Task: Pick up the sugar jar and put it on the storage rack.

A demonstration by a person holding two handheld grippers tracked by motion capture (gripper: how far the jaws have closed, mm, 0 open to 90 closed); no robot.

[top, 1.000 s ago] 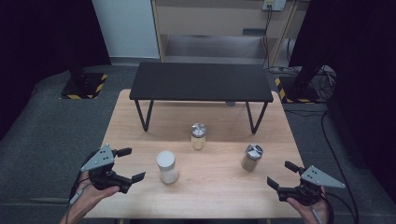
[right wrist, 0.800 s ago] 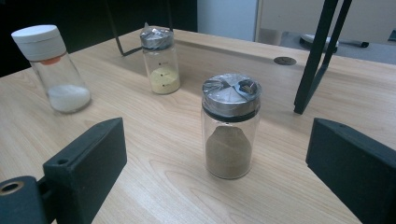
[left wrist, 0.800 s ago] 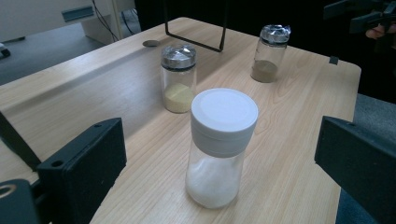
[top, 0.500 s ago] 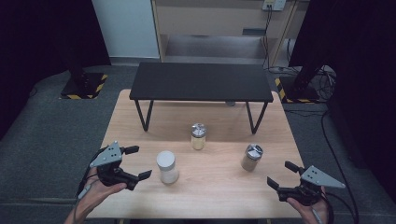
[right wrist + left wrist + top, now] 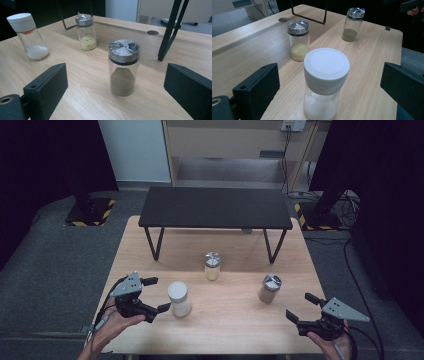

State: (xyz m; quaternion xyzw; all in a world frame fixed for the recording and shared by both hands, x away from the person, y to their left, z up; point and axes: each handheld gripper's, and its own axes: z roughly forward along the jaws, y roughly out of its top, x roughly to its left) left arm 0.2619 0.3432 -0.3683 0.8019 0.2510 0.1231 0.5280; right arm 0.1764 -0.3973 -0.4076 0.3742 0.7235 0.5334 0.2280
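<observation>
A white-lidded jar [image 5: 179, 298] of white powder stands at the table's front left. My left gripper [image 5: 157, 294] is open just left of it, and the left gripper view shows this jar [image 5: 325, 82] close ahead between the spread jaws, untouched. A silver-lidded jar of yellow powder [image 5: 212, 266] stands mid-table. A silver-lidded jar of brown powder [image 5: 270, 288] stands to the right. My right gripper [image 5: 301, 306] is open near the front right edge, a short way from the brown jar [image 5: 123, 71], which sits centred ahead of its jaws.
A low black stand [image 5: 215, 207] on thin metal legs spans the back of the wooden table [image 5: 235, 330]. Bare wood lies between the jars and the front edge. Dark floor surrounds the table.
My left gripper has moved right and slightly forward, closing in on the white-lidded jar. The right gripper and the three jars have stayed put.
</observation>
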